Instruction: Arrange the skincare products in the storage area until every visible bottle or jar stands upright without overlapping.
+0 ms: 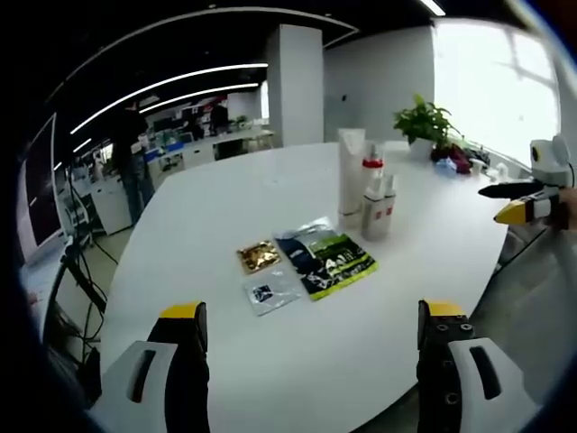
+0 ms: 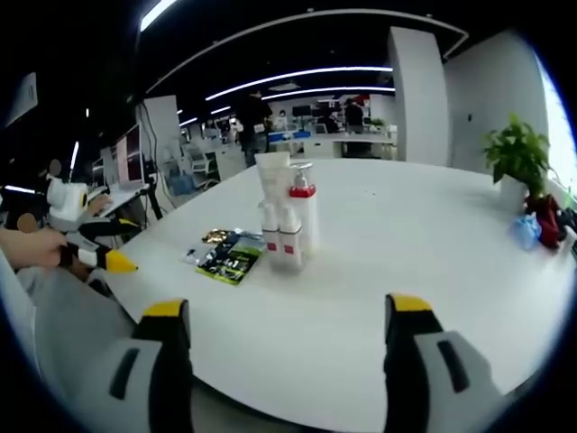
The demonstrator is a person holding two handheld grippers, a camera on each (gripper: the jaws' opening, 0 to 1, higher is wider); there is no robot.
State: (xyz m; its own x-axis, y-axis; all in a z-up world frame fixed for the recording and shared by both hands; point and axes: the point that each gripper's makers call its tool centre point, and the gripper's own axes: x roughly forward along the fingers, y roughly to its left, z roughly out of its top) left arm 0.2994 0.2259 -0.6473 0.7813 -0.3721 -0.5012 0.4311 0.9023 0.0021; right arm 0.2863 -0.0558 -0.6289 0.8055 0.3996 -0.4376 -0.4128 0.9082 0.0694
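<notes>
Skincare cluster stands mid-table on the white table [image 1: 270, 361]: a tall white tube [image 1: 351, 176] on its cap, a pump bottle with a red collar [image 1: 372, 185], and two small white spray bottles with red labels [image 1: 377, 212]; all upright, packed touching or just beside one another; in the right gripper view the same group reads tube [image 2: 272, 180] behind, pump bottle [image 2: 303, 212] beside it, small bottles [image 2: 281, 236] in front. Flat sachets lie just beside the cluster: a dark green-and-blue pouch [image 1: 329, 255], a gold sachet [image 1: 258, 257], a small clear sachet [image 1: 269, 291]; these lie flat and partly overlap at the edges.

Handling judgement: bottles look like light, stiff plastic, smooth and likely slippery; narrow bases, so they tip easily; best hold is across the body below the shoulder, not the pump head; tube is softer, so squeeze gently low near the cap. Sachets are thin and limp; an edge pinch is needed and hard to get off a smooth top.

Left gripper [image 1: 311, 338]: jaws spread wide, holding nothing, well apart from the cluster; seen too at the edge of the other view [image 2: 113, 257], tips there close together. Right gripper [image 2: 279, 338]: jaws likewise released and empty, short of the bottles. Potted plant [image 1: 424, 122] at the far table edge.
</notes>
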